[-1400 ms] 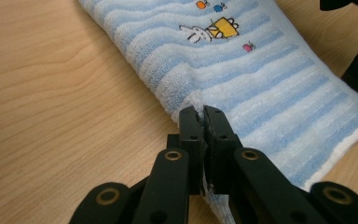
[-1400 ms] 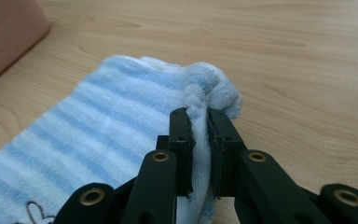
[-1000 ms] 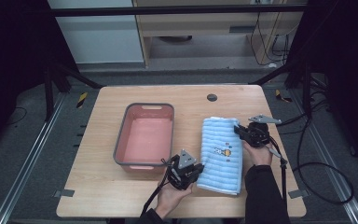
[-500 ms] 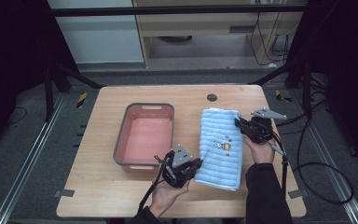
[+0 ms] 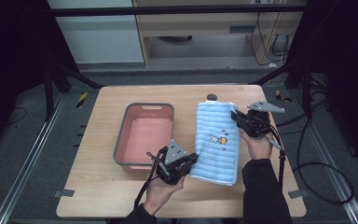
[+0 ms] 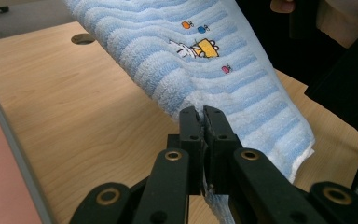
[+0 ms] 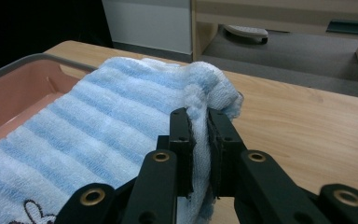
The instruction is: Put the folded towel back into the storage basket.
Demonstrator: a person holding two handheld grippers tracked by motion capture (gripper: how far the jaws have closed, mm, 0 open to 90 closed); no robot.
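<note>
Two grippers hold one blue striped towel (image 5: 216, 140) over the wooden table (image 5: 98, 186). The left gripper (image 5: 189, 161) has its jaws pinched tight on the towel's near left corner, just beside the near right corner of the pink tub (image 5: 142, 135); in the left gripper view (image 6: 204, 116) the cloth is squeezed between the black jaws and slopes upward away from them, clear of the tabletop. The right gripper (image 5: 237, 116) is clamped on the towel's far right edge, on the side away from the tub; in the right gripper view (image 7: 198, 119) a bunched fold of cloth rises between its closed jaws. The towel stretches between the two, lying lengthwise beside the tub's right wall, with a small embroidered picture (image 5: 216, 138) near its middle. A round dark hole (image 5: 211, 97) sits in the table just beyond the towel's far end. The tub holds nothing. A hand (image 5: 161, 189) grips the left tool from below, and another hand (image 5: 257, 144) holds the right one.
</note>
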